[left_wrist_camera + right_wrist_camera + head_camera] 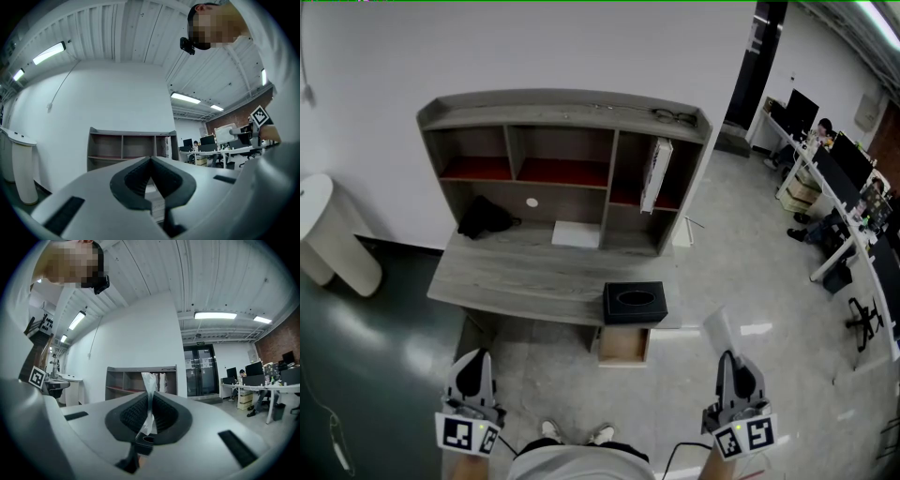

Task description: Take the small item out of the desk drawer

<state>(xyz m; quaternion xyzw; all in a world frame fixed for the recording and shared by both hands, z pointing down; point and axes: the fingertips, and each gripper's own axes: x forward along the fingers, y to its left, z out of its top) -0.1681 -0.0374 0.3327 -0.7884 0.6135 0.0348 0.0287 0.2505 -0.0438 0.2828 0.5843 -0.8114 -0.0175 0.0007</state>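
Observation:
My right gripper (727, 357) is low at the right, shut on a small clear plastic packet (719, 328) that sticks up out of its jaws. In the right gripper view the packet (149, 389) is pinched between the dark pads of the right gripper (149, 399). The wooden drawer (623, 345) stands pulled out under the grey desk (516, 274), left of and beyond that gripper. My left gripper (474, 358) hangs low at the left, away from the desk. In its own view the left gripper (151, 161) has its pads together with nothing between them.
A black tissue box (635, 303) sits at the desk's front edge above the drawer. The hutch holds a black bag (485, 217), a white sheet (577, 234) and an upright white book (656, 174). A white cylinder (328, 234) stands left; office desks (834, 187) right.

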